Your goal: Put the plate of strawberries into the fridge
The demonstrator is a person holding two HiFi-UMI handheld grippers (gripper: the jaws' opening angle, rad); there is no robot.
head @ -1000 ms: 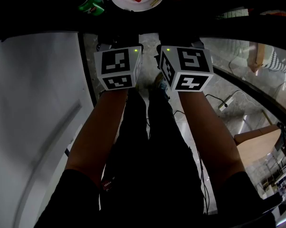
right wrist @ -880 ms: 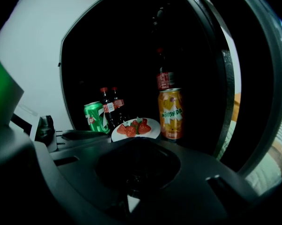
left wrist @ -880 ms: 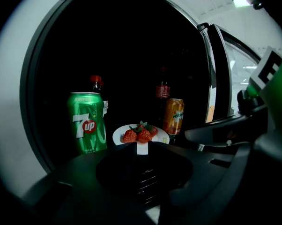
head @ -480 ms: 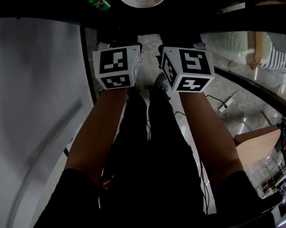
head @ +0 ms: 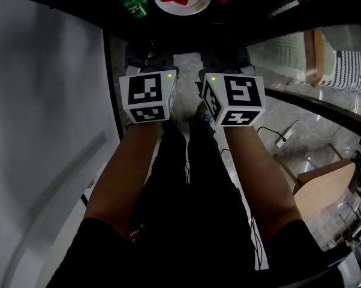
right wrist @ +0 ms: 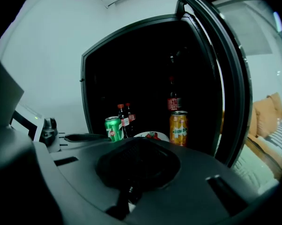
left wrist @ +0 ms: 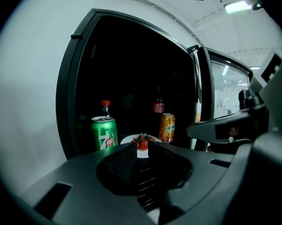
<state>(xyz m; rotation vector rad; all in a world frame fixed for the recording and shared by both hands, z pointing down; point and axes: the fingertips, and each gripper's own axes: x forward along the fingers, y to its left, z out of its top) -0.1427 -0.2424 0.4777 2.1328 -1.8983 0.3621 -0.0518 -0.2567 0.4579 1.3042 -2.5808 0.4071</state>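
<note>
since the plate of strawberries (head: 196, 5) sits inside the fridge (left wrist: 70, 97) at top centre, our left gripper (left wrist: 141, 150), barely parted, and right gripper (right wrist: 138, 149), closed, hold nothing, and we judge shutting the door (right wrist: 227, 78) comes next.

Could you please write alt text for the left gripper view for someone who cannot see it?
A plate of strawberries sits inside an open, dark fridge between a green can and an orange can, with bottles behind. In the foreground, the left claw points at it, jaws slightly apart and empty.
</note>
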